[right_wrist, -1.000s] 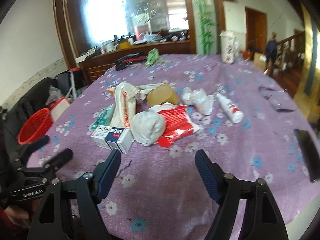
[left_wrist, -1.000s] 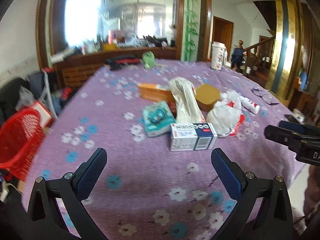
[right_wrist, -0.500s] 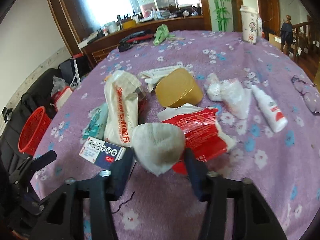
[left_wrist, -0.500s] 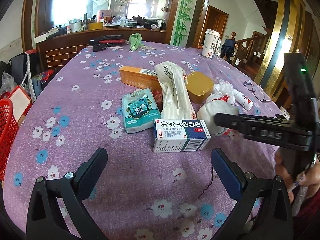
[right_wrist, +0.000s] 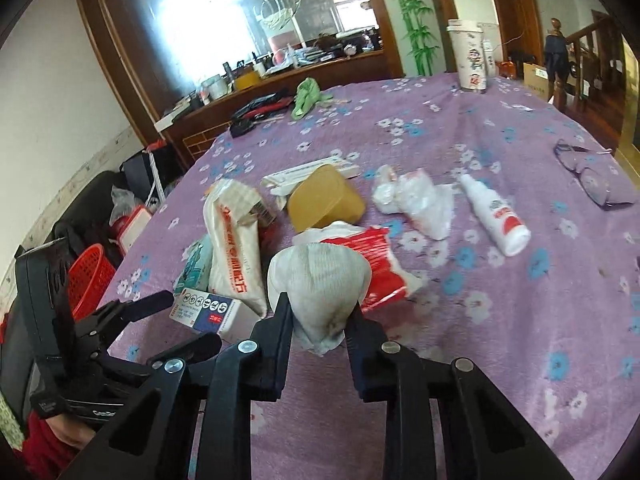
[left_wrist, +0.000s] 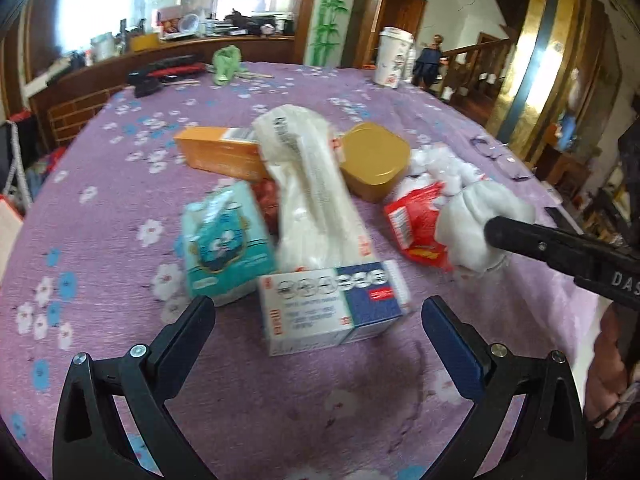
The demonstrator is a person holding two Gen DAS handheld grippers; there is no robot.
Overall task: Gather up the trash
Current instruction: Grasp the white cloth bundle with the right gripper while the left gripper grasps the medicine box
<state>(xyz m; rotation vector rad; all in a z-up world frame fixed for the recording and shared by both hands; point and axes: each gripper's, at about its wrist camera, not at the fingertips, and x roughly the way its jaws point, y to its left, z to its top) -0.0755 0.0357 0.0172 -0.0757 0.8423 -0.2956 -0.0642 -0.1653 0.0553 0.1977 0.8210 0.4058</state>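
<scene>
Right wrist view: right tool (right_wrist: 318,314) closed down on a crumpled white tissue wad (right_wrist: 318,280), fingers pinching its lower part from both sides. Wad sits at the near edge of the trash pile on the tabletop (right_wrist: 500,320); cannot tell whether it is lifted clear or touching the cloth. Grip is low on the bundle, likely because the narrower gathered end fits between the fingers while the puffed top bulges above them.

Wad appearance: soft, pleated, off-white, with a dark stain near the bottom and a loose ragged flap hanging below the fingers. Should compress easily; the flap could snag.

Left wrist view: left tool (left_wrist: 316,332) spread wide, holding nothing, lined up on a white-and-blue carton (left_wrist: 332,306) lying flat just ahead of its fingertips. Judged as staging for the next pick. Right tool enters from the right here, with the wad (left_wrist: 476,224) at its tip, against a red wrapper (left_wrist: 412,224).

Other trash nearby: teal tissue pack (left_wrist: 224,244), long white bag (left_wrist: 312,196), tan tub (left_wrist: 374,158). Red basket (right_wrist: 90,280) off the tabletop's left edge, probable drop point.
</scene>
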